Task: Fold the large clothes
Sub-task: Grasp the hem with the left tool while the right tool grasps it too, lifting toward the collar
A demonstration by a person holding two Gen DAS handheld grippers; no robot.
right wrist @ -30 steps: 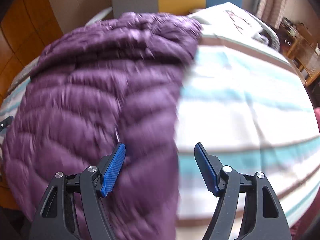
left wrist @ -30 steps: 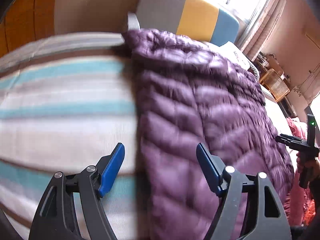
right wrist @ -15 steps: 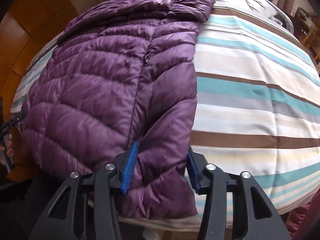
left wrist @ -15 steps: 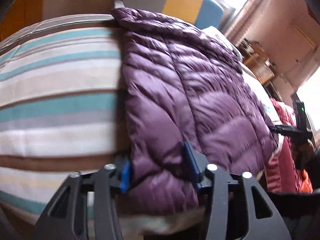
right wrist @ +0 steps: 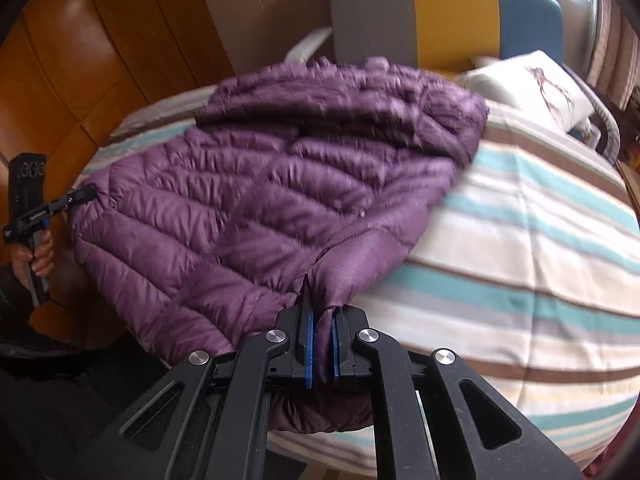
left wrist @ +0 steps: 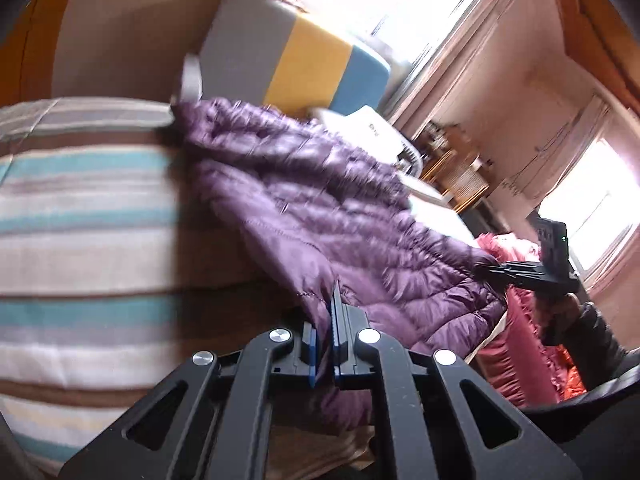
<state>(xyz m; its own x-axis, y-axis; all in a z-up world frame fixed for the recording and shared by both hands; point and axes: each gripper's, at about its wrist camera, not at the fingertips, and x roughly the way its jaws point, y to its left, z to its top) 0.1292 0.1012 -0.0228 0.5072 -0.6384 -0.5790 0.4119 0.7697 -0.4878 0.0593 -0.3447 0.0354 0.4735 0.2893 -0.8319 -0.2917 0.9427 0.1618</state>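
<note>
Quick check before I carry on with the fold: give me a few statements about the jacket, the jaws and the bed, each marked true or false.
1. The left gripper has its jaws shut on the purple jacket. True.
2. The right gripper hangs open above the jacket. False: its jaws are shut on the jacket's hem.
3. The jacket lies on a striped bedspread. True.
4. The jacket is red. False: it is purple and quilted.
5. A white pillow lies beyond the jacket, near the headboard. True.
6. The headboard is one plain colour. False: it has grey, yellow and blue panels.
</note>
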